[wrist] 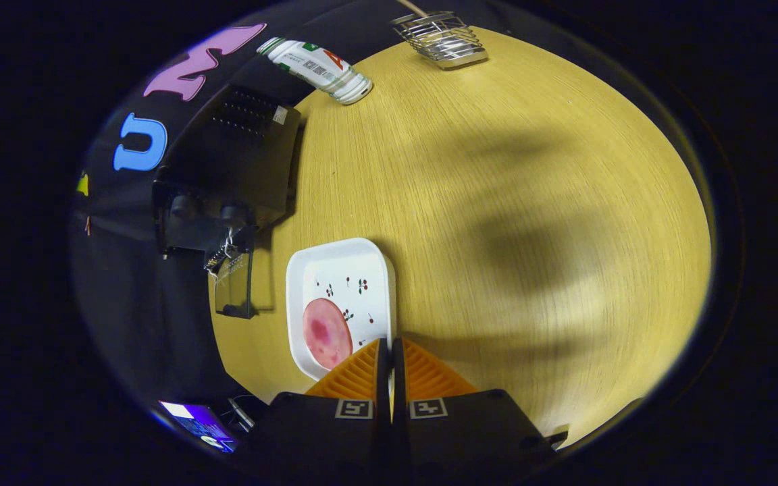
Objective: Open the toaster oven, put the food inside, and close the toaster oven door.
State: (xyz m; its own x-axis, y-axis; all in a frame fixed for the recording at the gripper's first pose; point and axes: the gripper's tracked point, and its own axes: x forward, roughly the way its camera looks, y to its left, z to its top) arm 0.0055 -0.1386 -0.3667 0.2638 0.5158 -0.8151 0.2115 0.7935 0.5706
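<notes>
The gripper is closed, fingers together over the near edge of a white tray. The tray holds one round pink slice of food. The black toaster oven stands beyond it, door open. A wire basket and a can stand at the table's far edge.

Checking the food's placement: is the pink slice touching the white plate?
Touching. The gripper view shows the pink slice lying flat on the white plate, just ahead of the closed gripper.
</notes>
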